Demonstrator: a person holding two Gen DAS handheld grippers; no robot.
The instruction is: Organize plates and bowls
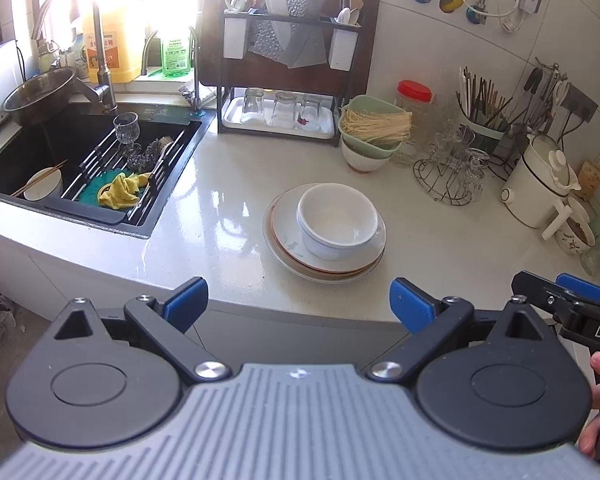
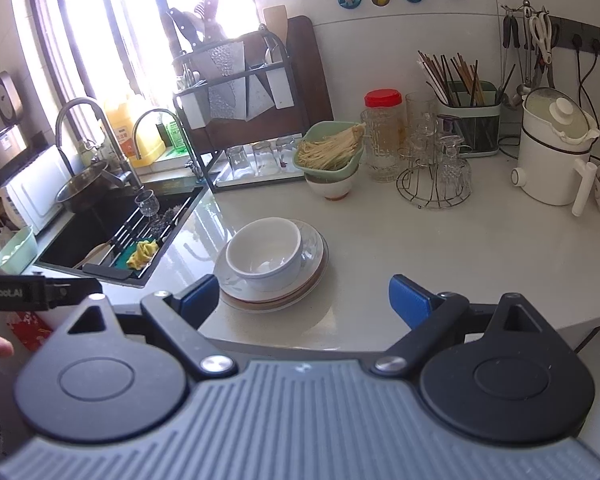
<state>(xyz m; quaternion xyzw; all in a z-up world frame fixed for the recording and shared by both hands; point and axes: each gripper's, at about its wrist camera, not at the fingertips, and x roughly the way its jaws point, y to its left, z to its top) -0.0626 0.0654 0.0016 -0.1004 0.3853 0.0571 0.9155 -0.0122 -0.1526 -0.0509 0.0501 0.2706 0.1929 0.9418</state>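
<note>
A white bowl [image 1: 336, 220] sits on a stack of plates [image 1: 284, 236] on the white counter; both also show in the right wrist view, the bowl [image 2: 266, 254] on the plates [image 2: 312, 258]. My left gripper [image 1: 298, 300] is open and empty, held just short of the counter's front edge, with the stack ahead of it. My right gripper [image 2: 304, 300] is open and empty, near the front edge with the stack ahead and slightly left. Another white bowl [image 1: 44, 185] with chopsticks lies in the sink.
A black sink [image 1: 20, 152] with a rack, glass and yellow cloth is at the left. A dish rack [image 1: 288, 80] with glasses stands at the back. A green bowl of noodles [image 1: 374, 126], a glass stand [image 1: 452, 172], a chopstick holder and a white kettle [image 1: 540, 184] crowd the right.
</note>
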